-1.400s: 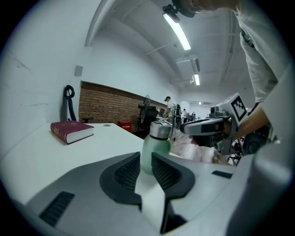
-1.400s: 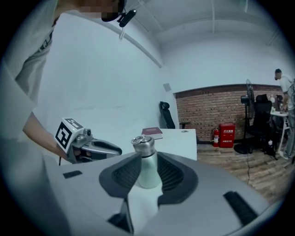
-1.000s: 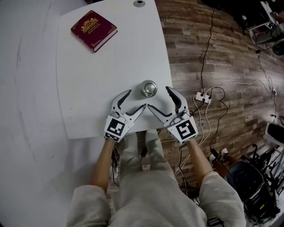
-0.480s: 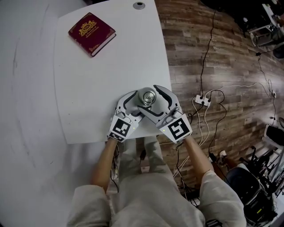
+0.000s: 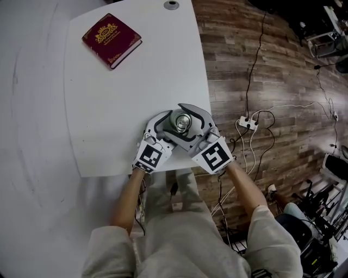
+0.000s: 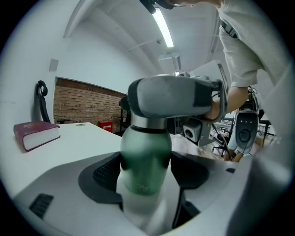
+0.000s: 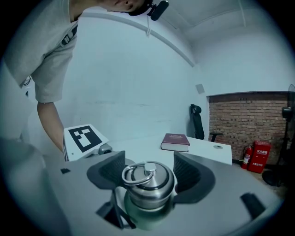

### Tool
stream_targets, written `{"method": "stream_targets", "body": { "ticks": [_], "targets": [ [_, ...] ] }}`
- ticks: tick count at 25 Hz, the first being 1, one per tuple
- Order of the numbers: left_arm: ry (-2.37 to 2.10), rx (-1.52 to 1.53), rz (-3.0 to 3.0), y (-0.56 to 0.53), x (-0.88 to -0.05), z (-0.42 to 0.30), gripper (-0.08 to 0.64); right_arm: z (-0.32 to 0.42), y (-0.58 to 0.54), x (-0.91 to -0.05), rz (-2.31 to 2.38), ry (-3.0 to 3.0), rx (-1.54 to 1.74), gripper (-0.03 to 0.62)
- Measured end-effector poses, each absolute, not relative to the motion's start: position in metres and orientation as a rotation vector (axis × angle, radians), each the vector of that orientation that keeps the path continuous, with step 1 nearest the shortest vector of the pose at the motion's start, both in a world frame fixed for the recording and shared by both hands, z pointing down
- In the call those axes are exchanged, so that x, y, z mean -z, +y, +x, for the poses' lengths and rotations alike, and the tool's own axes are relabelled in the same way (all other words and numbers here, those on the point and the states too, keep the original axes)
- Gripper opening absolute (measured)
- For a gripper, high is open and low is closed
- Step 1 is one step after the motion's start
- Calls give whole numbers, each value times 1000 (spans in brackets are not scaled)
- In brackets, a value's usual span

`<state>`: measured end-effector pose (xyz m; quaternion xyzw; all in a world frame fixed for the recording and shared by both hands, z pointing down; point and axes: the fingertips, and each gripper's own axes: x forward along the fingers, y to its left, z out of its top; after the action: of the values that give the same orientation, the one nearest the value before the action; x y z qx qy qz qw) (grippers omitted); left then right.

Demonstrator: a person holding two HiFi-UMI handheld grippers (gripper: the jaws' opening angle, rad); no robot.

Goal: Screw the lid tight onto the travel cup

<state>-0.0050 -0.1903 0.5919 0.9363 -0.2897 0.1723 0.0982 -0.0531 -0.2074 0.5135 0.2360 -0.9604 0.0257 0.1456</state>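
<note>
The travel cup (image 5: 181, 124) stands near the white table's (image 5: 109, 108) front edge, with a steel ring-topped lid (image 7: 147, 184) on a green body (image 6: 145, 156). Seen from the head view, both grippers wrap it from my side. My left gripper (image 6: 145, 174) is shut on the green body, its dark pads against both sides. My right gripper (image 7: 148, 169) sits higher, round the lid. Its jaws have just been closing with the lid between them, and the pads now stand against the lid's sides. The cup's base is hidden.
A dark red book (image 5: 111, 39) lies at the table's far left corner. A round grey cap (image 5: 171, 5) sits in the far edge. To the right the table ends, with wood floor, a power strip (image 5: 247, 119) and cables below.
Both grippers came in from either side of the cup and closed round it. The left one took the body, the right one the lid. The cup stayed in place.
</note>
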Motion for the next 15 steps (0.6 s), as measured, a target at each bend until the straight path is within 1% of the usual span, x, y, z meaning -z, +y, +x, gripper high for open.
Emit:
{"method": "stream_targets", "body": {
  "ticks": [12,15],
  "targets": [
    [-841,-504,2774,-190,-592,-6,319,-67,-207,-514,518,-2762,-4,275],
    [-840,-507,2774,-191,-592,-6,319,-68,-207,-514,505,-2762,1,273]
  ]
}}
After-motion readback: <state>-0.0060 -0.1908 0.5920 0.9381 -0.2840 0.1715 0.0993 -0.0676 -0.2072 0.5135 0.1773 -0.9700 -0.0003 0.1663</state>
